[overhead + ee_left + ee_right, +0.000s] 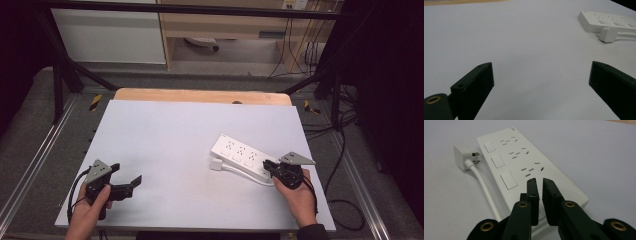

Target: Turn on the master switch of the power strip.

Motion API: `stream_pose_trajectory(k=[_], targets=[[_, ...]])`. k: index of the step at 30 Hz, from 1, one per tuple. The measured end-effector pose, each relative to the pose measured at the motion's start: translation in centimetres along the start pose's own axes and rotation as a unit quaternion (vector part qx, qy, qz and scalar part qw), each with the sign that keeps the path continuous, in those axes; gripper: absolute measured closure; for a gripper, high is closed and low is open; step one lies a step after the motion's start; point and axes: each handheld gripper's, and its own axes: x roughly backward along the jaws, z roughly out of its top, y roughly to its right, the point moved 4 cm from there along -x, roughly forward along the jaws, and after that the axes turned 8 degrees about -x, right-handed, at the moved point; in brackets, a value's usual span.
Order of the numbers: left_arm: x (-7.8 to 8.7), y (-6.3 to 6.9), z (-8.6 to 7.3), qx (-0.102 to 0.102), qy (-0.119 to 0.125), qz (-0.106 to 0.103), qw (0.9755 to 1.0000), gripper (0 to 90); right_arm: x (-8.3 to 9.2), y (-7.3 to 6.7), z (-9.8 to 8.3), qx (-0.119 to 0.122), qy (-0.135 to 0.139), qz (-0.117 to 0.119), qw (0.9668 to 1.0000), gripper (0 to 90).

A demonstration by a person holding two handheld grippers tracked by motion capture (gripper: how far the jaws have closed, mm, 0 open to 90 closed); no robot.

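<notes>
White plastic dominates the right side of the table (165, 135), where the right hand-held gripper (538, 181) hovers over the near end of a power strip (524, 167), its black jaws drawn almost together with only a thin slit between them and nothing held. Whether the jaw tips touch the strip's top face cannot be told. Just beyond the jaws run three rows of sockets, each with a rectangular switch beside it. Left of the strip from this hand-held gripper, a white cable (485, 190) runs along the strip's side to a plug (464, 157) lying on the table near the strip's far end, its prongs pointing at the strip. Nearer the person's side, the left hand-held gripper (127, 175) is held in the left hand (87, 210) low over the bare table, jaws spread wide and empty, well apart from the strip, which lies ahead and to its right.
</notes>
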Motion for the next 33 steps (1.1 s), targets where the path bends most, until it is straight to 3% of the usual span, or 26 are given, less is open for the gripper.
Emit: stream_pose_trajectory(k=[17,28,33], targets=[[0.0,0.0,0.0,0.001,0.0,0.001,1.0,5.8,0.4,-0.4,0.6,-0.012,0.017,0.009,0.9997,64.9],[0.0,-0.1,0.0,0.003,0.001,0.001,1.0,5.8,0.5,-0.4,1.0,-0.034,0.028,0.011,0.999,38.4],[0.0,-0.1,0.0,0.003,0.001,0.002,1.0,5.8,0.7,-0.6,1.4,-0.039,0.036,0.012,0.9985,31.7]])
